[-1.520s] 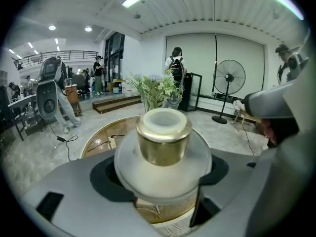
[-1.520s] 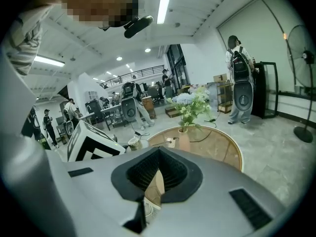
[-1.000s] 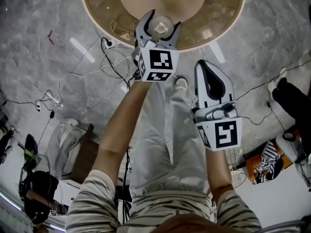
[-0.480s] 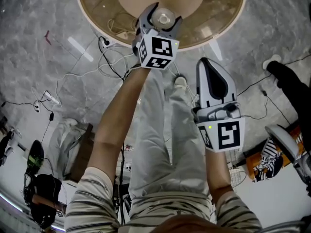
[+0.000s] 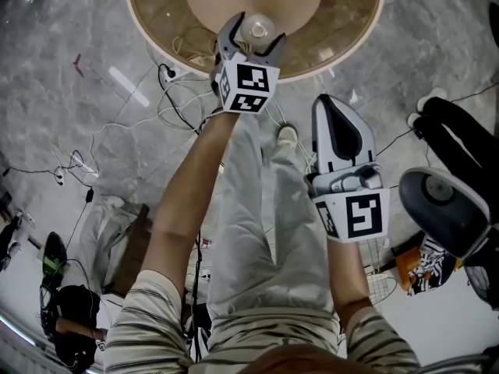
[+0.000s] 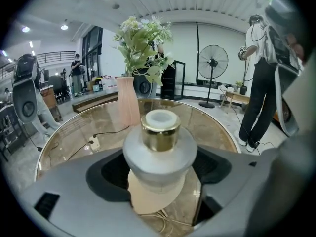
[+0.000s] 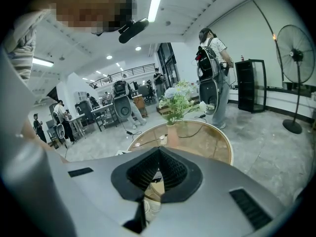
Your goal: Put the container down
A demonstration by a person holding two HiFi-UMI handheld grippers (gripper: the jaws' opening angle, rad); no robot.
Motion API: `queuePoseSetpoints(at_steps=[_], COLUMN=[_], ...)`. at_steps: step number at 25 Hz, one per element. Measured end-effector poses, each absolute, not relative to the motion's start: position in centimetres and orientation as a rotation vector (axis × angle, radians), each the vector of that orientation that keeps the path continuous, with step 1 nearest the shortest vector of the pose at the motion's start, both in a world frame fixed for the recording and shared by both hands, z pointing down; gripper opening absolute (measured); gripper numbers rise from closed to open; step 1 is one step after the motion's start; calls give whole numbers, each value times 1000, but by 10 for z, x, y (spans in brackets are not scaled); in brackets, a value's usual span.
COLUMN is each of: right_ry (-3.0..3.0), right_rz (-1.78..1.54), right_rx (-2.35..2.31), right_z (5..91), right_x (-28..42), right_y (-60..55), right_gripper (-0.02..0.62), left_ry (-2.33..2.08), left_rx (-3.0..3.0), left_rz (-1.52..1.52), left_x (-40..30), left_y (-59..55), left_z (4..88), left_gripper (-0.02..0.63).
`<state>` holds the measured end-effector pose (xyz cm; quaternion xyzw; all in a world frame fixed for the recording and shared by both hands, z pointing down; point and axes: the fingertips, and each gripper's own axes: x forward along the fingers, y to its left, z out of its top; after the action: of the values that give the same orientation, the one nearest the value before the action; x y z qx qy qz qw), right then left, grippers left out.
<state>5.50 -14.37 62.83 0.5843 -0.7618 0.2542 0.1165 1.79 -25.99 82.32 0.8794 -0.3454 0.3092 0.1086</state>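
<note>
**Container between the opening left jaws, right gripper shut and empty**

The round glass table [image 6: 212, 127] lies ahead of and beneath the left gripper [image 6: 159, 171]. Its near rim passes just under the jaws in the head view. Farther along the gripper's line, slightly to its left, a pink vase [image 6: 127, 100] of pale flowers stands upright on the glass.

The container [image 6: 159, 152] sits upright right between the left jaws, over the near part of the tabletop. It is a squat, rounded, matte whitish-grey pot that widens at the shoulder. A shiny gold collar [image 6: 160, 132] rises from it, topped by a white cap [image 6: 160, 117]. Its own wide body hides its base, so I cannot tell whether it rests on the glass.

The left jaws are spread wide and are opening. Their dark pads [image 6: 106, 169] flank the pot on both sides, just beside it, without visibly pressing it.

The right gripper [image 7: 158, 172] hangs nearer the person, well back from the table. Its ribbed pads are pressed together with nothing between them.
</note>
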Motion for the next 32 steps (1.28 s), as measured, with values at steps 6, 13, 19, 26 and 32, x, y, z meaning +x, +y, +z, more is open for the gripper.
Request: queuePoseSetpoints(at_steps=[6, 13, 19, 26, 32], right_ry=[-2235, -2254, -2287, -2360, -2417], right_rz=[725, 687, 653, 637, 573], right_rx=[1723, 1725, 1727, 1663, 1658], right_z=[610, 569, 529, 465, 402], right_x=[53, 51, 52, 37, 36], right_y=[-134, -120, -105, -78, -66], right_gripper=[9, 9, 9, 9, 9], left_ry=[-1045, -1100, -1213, -1286, -1342], left_rx=[2588, 2545, 2500, 2511, 2503], left_rz=[878, 871, 805, 670, 589], left_x=[11, -5, -21, -30, -31], left_y=[-253, -230, -218, -181, -141], left_z=[790, 741, 666, 556, 475], left_gripper=[382, 360, 275, 193, 96])
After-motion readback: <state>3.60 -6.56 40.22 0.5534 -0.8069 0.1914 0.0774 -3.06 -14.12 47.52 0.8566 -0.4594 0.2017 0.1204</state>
